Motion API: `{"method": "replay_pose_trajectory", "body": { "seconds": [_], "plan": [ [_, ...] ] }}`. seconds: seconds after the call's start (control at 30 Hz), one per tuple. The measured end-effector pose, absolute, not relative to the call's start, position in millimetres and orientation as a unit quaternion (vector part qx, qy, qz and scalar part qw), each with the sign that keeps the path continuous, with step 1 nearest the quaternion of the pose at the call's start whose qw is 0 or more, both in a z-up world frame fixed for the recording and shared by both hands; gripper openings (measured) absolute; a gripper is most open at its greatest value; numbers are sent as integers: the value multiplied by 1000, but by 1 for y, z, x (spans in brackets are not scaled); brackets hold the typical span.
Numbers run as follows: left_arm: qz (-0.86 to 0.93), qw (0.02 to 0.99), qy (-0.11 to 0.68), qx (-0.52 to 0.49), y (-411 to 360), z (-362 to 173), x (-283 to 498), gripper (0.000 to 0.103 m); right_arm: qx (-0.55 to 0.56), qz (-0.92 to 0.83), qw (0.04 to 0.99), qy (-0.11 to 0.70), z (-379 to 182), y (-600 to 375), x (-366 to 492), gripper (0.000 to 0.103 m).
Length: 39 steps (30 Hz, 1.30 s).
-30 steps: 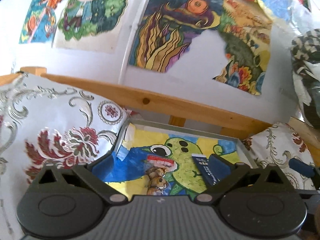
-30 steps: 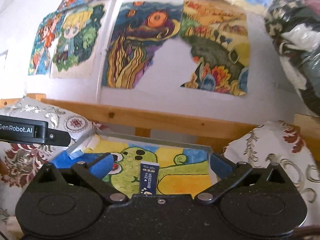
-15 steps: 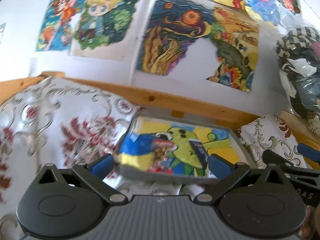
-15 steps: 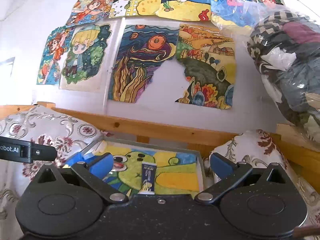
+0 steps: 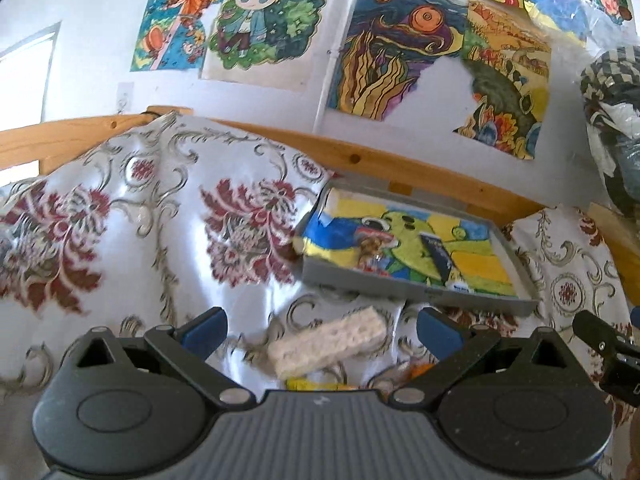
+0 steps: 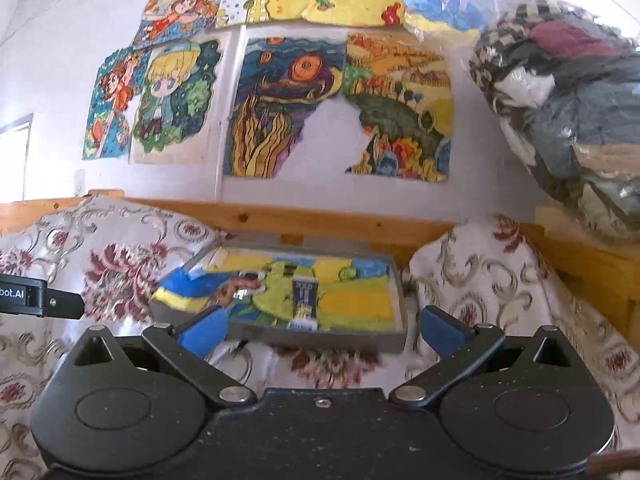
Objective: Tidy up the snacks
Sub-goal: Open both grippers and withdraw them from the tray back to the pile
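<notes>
A grey tray (image 5: 412, 286) (image 6: 320, 338) lined with a colourful drawing rests on the floral cloth. In it lie a dark blue snack packet (image 5: 438, 254) (image 6: 304, 300) and a small brown wrapped snack (image 5: 370, 246) (image 6: 228, 292). A pale wafer-like bar (image 5: 328, 344) lies on the cloth in front of the tray, between the fingers of my left gripper (image 5: 322, 328), which is open and holds nothing. Yellow and orange wrappers (image 5: 320, 384) peek out just below the bar. My right gripper (image 6: 322, 330) is open too, short of the tray's near wall.
Floral cloth (image 5: 140, 240) covers the surface and bulges at left and right (image 6: 500, 280). A wooden rail (image 6: 320, 220) and a wall of drawings (image 6: 280, 108) stand behind. A bag of clothes (image 6: 568, 120) hangs at upper right.
Both grippers have drawn back from the tray, which now looks smaller and farther. The pale bar and wrappers have come into the left wrist view. Both stayed open.
</notes>
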<state>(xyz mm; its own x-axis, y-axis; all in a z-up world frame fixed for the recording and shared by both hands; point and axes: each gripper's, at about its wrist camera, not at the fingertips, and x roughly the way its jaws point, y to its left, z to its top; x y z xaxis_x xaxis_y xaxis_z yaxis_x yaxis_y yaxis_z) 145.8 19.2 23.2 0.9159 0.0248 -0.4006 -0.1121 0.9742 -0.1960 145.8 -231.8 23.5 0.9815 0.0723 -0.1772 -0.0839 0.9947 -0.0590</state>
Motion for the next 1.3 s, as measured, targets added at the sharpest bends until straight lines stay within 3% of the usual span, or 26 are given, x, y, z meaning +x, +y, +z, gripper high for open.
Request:
{"method": "replay_pose_trajectory", "body": {
  "seconds": [0.53,1.3],
  "plan": [
    [31,963,253,-89,11,-10,105,102,-36,70,979,188,-2,-224,95,102],
    [36,950,303,-62,7,-30,100,102,-38,110,957,267,-27,-213,112,102]
  ]
}}
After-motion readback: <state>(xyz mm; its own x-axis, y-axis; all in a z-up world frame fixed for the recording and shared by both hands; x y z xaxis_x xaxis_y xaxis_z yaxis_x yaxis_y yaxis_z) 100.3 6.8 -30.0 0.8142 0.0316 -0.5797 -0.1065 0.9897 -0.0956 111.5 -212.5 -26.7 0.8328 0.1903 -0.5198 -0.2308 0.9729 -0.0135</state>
